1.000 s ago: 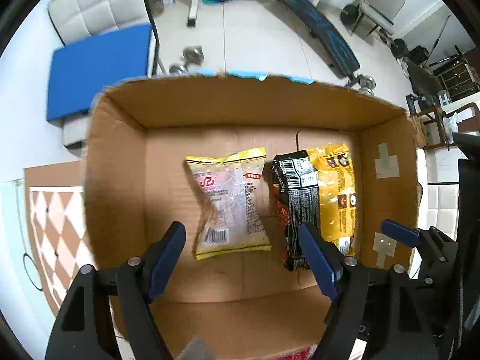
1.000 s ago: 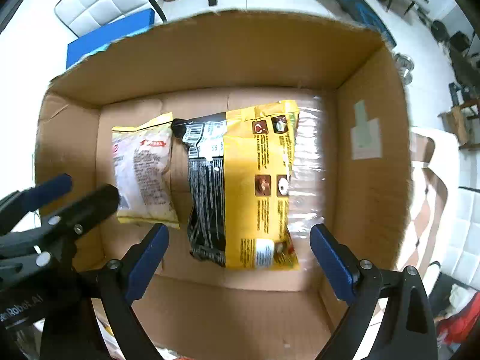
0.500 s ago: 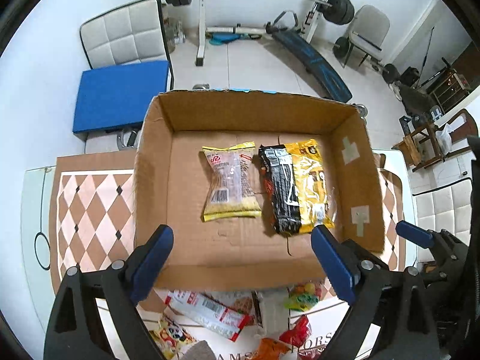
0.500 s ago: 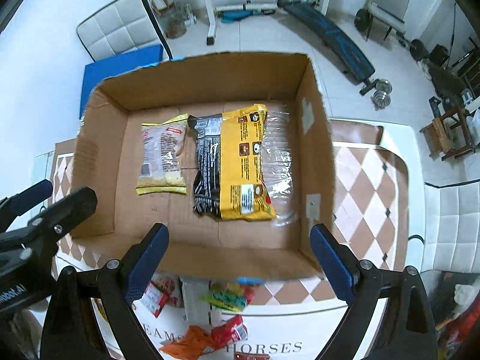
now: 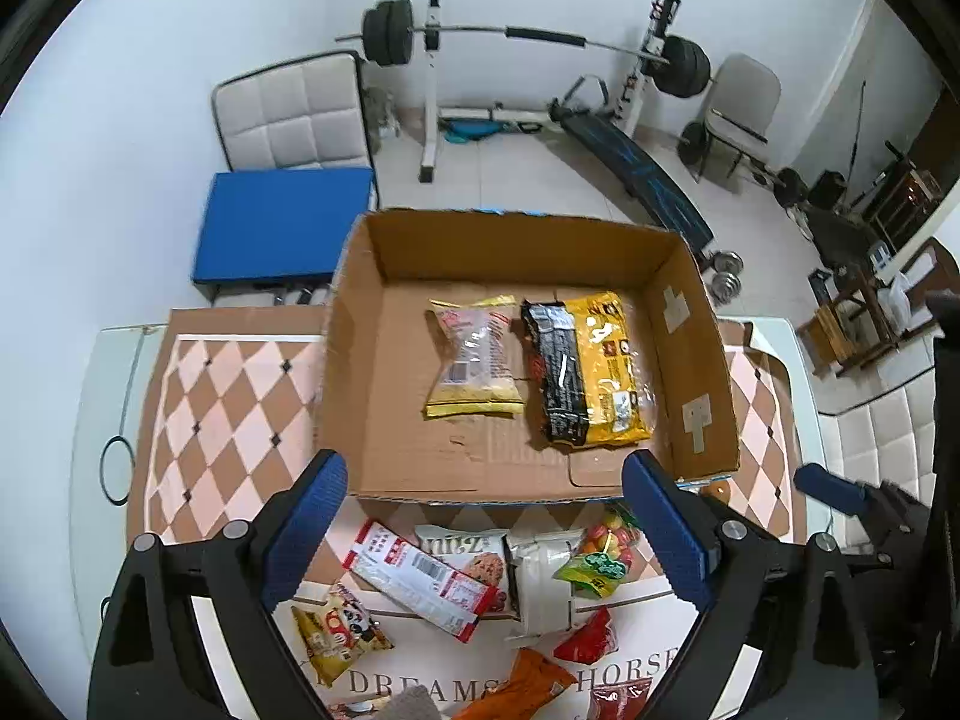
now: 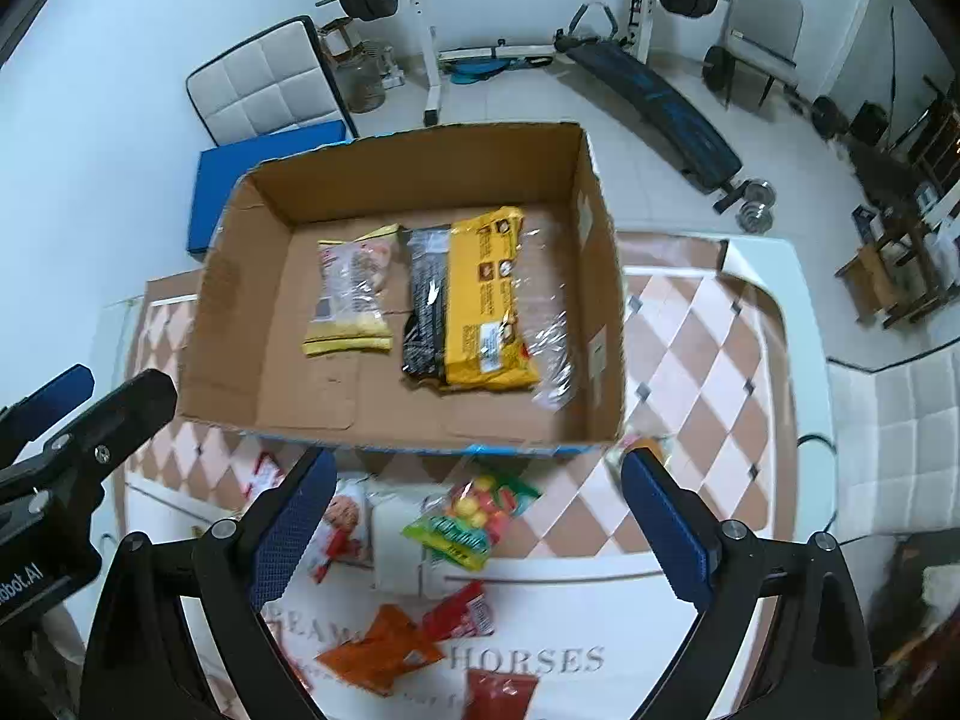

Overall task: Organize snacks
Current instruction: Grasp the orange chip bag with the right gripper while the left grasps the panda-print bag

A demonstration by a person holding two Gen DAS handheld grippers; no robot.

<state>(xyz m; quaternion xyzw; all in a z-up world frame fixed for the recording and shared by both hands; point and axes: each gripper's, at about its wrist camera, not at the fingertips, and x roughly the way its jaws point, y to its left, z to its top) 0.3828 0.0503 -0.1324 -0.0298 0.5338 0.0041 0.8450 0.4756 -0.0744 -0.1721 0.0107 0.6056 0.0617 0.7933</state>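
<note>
Both grippers hang wide open and empty above the bench: left gripper (image 5: 483,525), right gripper (image 6: 477,519). Inside the cardboard box (image 5: 366,420) lie a pale yellow snack bag (image 5: 474,363) and a yellow-black packet (image 5: 585,375), side by side; loose snacks (image 6: 447,531) sit just in front of the box.

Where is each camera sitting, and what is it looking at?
Left wrist: sits on the left gripper, looks steeply down at the cardboard box and loose snacks; its open blue fingers show, with the right gripper at the right edge.
Right wrist: sits on the right gripper, looks down at the same box from further right; its open fingers show, with the left gripper at the left edge.
Both share: the box, the yellow-black packet, the clear-yellow packet and the green candy bag.
</note>
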